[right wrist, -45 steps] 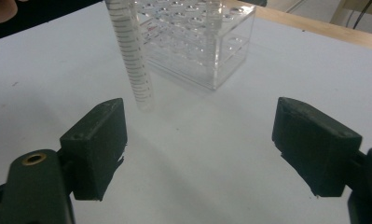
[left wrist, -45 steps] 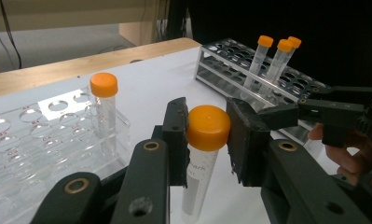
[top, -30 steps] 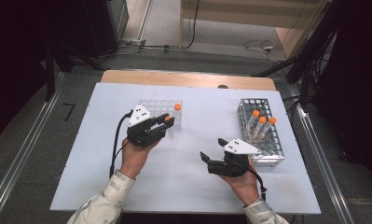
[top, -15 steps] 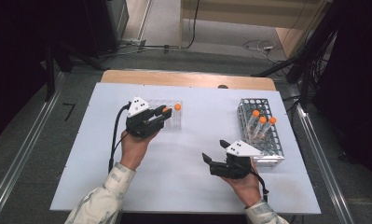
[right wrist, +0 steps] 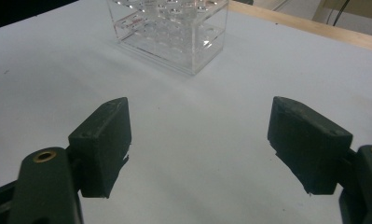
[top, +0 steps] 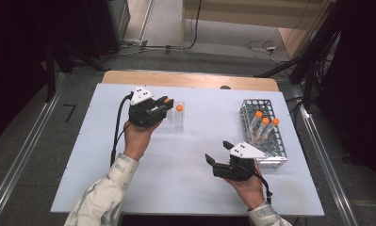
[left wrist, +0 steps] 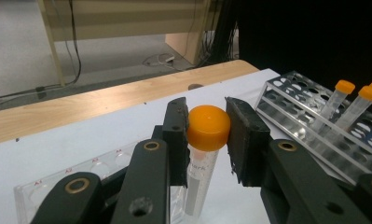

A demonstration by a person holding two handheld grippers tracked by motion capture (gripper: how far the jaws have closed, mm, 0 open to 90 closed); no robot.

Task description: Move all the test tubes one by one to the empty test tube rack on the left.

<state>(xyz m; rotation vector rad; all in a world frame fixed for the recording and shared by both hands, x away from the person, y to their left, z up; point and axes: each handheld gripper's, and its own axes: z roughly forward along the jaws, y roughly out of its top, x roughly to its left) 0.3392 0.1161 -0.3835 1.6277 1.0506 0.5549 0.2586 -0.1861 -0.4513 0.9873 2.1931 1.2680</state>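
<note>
The tube's [left wrist: 200, 179] lower end is cut off by the frame's bottom edge.

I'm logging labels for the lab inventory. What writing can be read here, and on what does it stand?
"A1": red, on the clear rack's top edge.
Three more red marks along that edge: too blurred to read.
Dark print on the orange-capped tube held in the left gripper: blurred, perhaps ending "ark".
Metal rack: no text.

tube cap [left wrist: 208, 127] bright orange, same as the caps in the metal rack [top: 266, 129] | gripper pads [left wrist: 246, 135] black-ish | acrylic rack [right wrist: 174, 32] see-through w/ red lettering | table [top: 185, 155] pale white, wood edge | sleeve [top: 105, 197] light camo-ish print
</note>
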